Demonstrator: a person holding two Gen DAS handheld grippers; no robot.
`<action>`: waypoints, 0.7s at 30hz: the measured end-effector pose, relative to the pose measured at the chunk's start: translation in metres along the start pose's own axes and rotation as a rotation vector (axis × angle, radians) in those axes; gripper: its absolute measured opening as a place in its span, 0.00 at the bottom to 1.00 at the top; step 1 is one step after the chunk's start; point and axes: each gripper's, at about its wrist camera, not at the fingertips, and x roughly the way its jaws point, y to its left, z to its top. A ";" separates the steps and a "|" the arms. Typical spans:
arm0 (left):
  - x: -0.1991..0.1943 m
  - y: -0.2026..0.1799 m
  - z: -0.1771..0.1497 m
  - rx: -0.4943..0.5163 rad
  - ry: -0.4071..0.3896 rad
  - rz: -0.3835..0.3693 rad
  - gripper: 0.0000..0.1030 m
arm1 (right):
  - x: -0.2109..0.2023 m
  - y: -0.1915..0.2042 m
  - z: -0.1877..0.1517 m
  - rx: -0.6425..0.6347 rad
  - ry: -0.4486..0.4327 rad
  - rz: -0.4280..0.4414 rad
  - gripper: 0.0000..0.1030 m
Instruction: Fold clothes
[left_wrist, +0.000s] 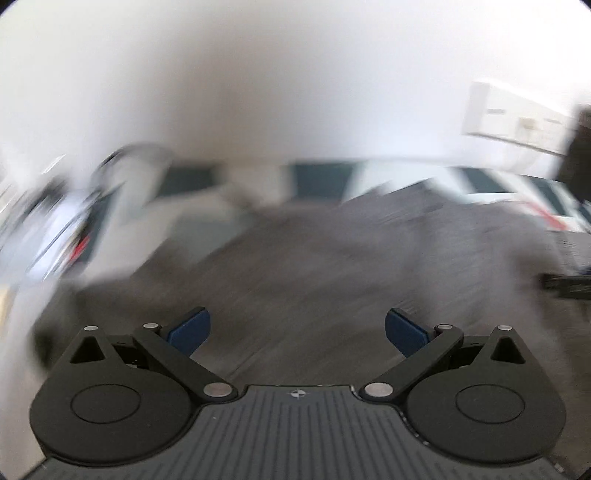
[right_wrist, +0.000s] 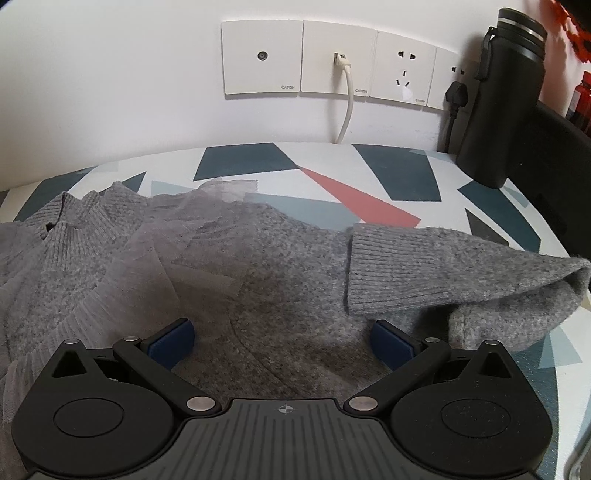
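Grey sweater (right_wrist: 280, 295) sharp only in right view; right gripper (right_wrist: 282, 341) and left gripper (left_wrist: 297, 332) gape.

The left gripper (left_wrist: 297, 330) fills the bottom of its frame, blue pads spread wide apart. The right gripper (right_wrist: 282, 339) sits likewise, fingers parted, nothing between them.

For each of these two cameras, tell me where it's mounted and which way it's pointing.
Left wrist: on the left hand-held gripper, looking forward over the grey sweater toward the wall; blurred; open fingers show.
Right wrist: on the right hand-held gripper, low over the sweater, facing the wall sockets and black bottle; open fingers show.
Shared: sweater, patterned tabletop.
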 end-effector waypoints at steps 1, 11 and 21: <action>0.007 -0.015 0.008 0.037 -0.008 -0.033 1.00 | 0.000 0.000 0.000 0.001 0.000 -0.001 0.99; 0.081 -0.054 0.019 0.132 0.037 0.050 1.00 | 0.002 0.002 0.000 0.015 -0.019 0.001 0.99; 0.016 0.047 -0.042 -0.165 0.088 0.312 0.99 | 0.004 0.002 0.001 0.013 -0.030 0.007 0.99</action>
